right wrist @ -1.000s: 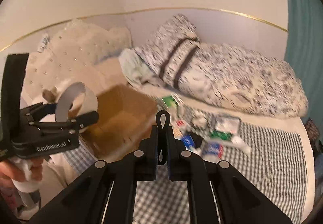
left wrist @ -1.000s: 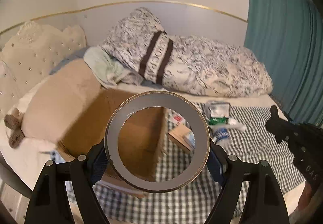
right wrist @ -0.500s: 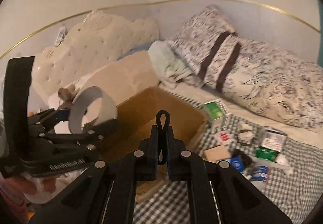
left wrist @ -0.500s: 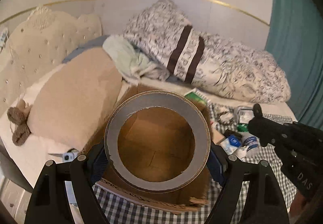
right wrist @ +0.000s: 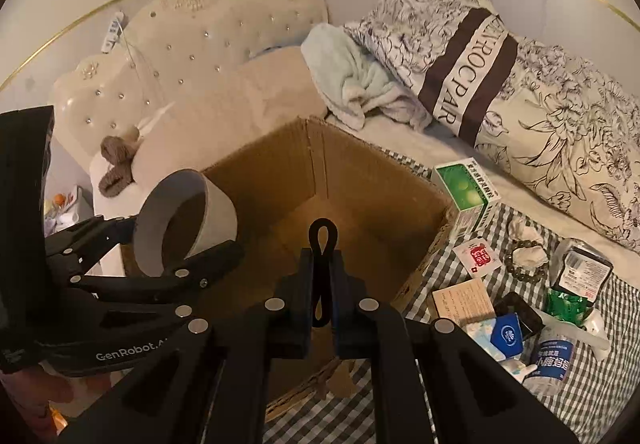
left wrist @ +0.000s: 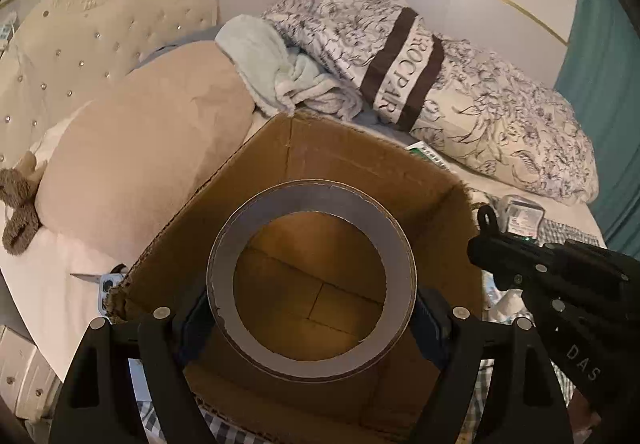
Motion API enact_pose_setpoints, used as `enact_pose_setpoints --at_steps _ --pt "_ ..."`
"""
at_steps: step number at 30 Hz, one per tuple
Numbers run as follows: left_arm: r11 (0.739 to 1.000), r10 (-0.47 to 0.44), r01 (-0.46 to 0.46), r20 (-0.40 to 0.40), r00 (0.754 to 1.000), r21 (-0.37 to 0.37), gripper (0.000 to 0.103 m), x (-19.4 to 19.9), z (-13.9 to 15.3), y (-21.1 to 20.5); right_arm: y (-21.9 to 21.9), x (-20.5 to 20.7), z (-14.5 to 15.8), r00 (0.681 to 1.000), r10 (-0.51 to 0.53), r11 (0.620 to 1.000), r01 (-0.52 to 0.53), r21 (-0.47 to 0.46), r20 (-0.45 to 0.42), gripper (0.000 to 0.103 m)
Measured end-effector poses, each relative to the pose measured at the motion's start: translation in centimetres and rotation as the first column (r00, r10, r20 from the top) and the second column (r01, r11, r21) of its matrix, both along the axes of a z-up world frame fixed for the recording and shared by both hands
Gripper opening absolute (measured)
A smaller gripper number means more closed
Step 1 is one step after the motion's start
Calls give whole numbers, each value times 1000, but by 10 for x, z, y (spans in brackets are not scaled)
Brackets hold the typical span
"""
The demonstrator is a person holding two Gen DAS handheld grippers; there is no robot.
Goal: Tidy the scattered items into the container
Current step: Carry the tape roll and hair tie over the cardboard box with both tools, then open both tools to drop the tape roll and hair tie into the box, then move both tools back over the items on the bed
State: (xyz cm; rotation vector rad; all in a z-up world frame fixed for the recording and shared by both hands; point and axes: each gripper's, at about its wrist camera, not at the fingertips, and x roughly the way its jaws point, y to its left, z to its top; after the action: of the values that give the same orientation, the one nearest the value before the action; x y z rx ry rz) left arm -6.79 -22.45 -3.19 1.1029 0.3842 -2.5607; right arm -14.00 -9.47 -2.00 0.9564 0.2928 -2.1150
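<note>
**Tape roll and black loop held over open carton**

The left gripper (left wrist: 311,318) is clamped across the outside of a wide grey tape roll (left wrist: 311,286), its blue pads pressing the roll's left and right flanks. The roll faces the left wrist camera end-on, so the floor of the cardboard box (left wrist: 360,163) shows through its core. In the right wrist view the same roll (right wrist: 184,222) hangs above the box's near-left rim, tilted, with the left gripper (right wrist: 192,244) reaching in from the left.

The right gripper (right wrist: 322,286) is closed tight on a thin black loop (right wrist: 322,240), possibly a hair tie, which stands upright out of the pinched pads. The loop sits over the box interior, near its near wall. From the left wrist view the right gripper (left wrist: 486,222) enters from the right, level with the box's right wall.

The box (right wrist: 360,171) is open-topped and stands on a checked cloth (right wrist: 580,396) spread over a bed. Its floor, where visible, is bare.

Loose items lie on the cloth to the right of the box, well apart from both grippers: a green-and-white carton (right wrist: 466,195) just beside the box's far-right corner, a red-printed sachet (right wrist: 480,256), a bead bracelet (right wrist: 524,262), a small kraft card (right wrist: 460,300), a blue packet (right wrist: 506,336) and a small labelled bottle (right wrist: 550,360).
</note>
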Motion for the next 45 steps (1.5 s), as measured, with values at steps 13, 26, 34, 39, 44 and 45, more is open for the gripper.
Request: enact_pose_setpoints --at_steps 13,26,34,39,44,45 --pt "999 12 -11 56 998 -30 102 -9 -18 -5 -1 -15 -8 998 -60 995 62 -81 21 67" --pt "998 15 -10 60 998 -70 103 -8 -11 3 13 -13 1 997 -80 989 80 -121 4 67" --pt "997 -7 10 42 999 -81 103 -1 3 21 53 -18 11 986 -166 977 162 -138 -17 67" --pt "994 -69 70 13 998 -84 103 -3 18 53 108 -28 17 958 -285 950 277 -142 -40 67" --pt "985 -163 161 -28 986 -63 103 -11 26 107 163 -33 15 924 -382 916 374 -145 -31 67" --pt "980 -193 191 -30 981 -57 103 -15 25 121 176 -33 14 917 -399 908 391 -148 -25 67"
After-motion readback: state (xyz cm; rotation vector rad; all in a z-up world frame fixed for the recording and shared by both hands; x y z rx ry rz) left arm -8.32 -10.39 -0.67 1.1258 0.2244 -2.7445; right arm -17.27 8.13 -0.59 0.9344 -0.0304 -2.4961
